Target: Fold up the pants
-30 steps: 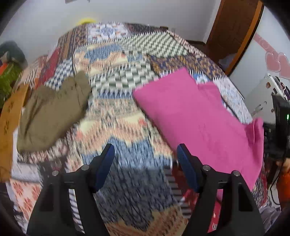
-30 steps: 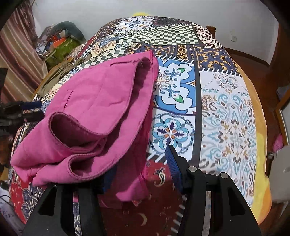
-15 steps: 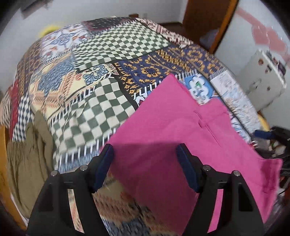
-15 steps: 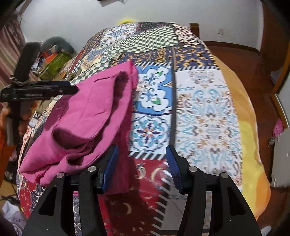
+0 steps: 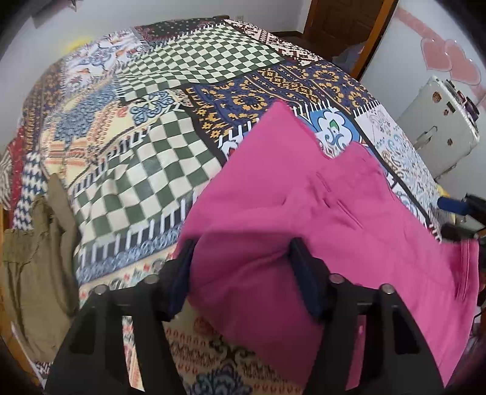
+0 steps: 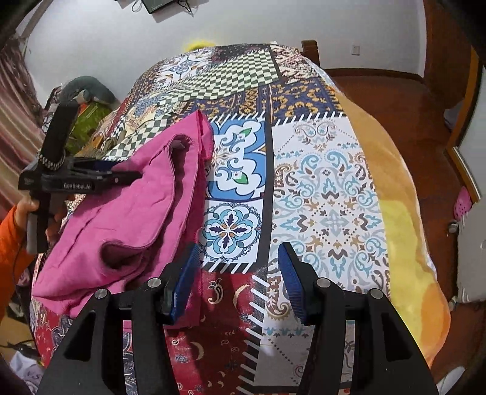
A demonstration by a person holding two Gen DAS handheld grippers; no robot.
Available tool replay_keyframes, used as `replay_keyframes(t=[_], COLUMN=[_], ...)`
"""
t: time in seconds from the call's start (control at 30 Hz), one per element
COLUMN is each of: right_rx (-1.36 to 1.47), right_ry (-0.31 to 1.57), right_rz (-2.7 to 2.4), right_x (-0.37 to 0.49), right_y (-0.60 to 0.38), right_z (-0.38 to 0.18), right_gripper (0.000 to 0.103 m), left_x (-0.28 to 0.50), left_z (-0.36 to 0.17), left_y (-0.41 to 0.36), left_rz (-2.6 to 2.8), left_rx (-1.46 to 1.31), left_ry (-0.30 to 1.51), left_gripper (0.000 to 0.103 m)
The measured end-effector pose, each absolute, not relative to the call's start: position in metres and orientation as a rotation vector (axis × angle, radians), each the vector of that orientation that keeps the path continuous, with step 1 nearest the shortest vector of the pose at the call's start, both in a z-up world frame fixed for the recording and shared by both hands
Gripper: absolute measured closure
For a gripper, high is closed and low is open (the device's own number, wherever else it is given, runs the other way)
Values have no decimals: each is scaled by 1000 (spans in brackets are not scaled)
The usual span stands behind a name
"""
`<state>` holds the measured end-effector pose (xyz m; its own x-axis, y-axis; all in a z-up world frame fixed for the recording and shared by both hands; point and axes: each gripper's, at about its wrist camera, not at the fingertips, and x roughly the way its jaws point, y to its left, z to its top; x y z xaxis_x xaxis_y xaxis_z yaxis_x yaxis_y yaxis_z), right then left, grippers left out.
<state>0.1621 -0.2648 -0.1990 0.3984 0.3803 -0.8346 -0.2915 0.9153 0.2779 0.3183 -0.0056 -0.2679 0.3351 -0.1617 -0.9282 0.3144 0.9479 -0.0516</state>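
Patchwork bedspread (image 6: 322,182) is carrying the pink pants (image 5: 303,218); my left claw (image 5: 240,270) is hovering wide over them, my right claw (image 6: 240,273) gaping beside them.

Patchwork bedspread (image 5: 170,158), olive garment (image 5: 33,267) at its edge, white appliance (image 5: 440,127), wooden door (image 5: 343,24)

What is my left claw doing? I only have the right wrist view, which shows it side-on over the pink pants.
Observer: The left claw is open. Pink pants fabric sits between its fingers, not pinched.
Operator: Is anything else on the bed on that side?
Observer: Yes. An olive-green garment lies crumpled at the left edge of the bedspread, apart from the pink pants.
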Motion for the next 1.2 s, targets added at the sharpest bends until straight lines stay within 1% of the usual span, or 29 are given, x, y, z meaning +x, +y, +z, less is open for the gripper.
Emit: replay_keyframes(t=[0.03,0.1,0.27,0.37,0.4,0.5,0.6,0.87,1.0,1.07,1.2], right_rx=[92,94,90,84,81,79,75,56,37,33,24], right_ry=[1074,1066,1047,1035,1030,1015,1003,987,988,989,989], right_rz=[425,423,420,423,424,431,441,475,499,517,554], right_x=[161,157,147,143,141,135,131,129,130,130,134], right_y=[-266,-268,-272,-269,-268,-266,-263,-249,-238,-232,-216], right_z=[-196,-192,-183,-179,-177,-170,-165,-160,-160,-160,-161], right_gripper=[53,53,53,53,53,53,53,53,53,53,53], left_x=[314,308,281,260,251,228,209,172,162,156,146], left_z=[-266,-263,-253,-247,-244,-238,-232,-221,-216,-215,-215], left_y=[-4,0,15,24,25,26,30,39,54,58,69], left_rz=[-305,-286,-234,-211,-197,-177,-172,-159,-127,-102,-63], left_rx=[144,143,113,109,135,178,176,63,0,10,15], left_ry=[1190,1189,1194,1186,1171,1158,1153,1143,1134,1128,1129], left_gripper=[50,59,66,76,81,88,89,88,79,77,77])
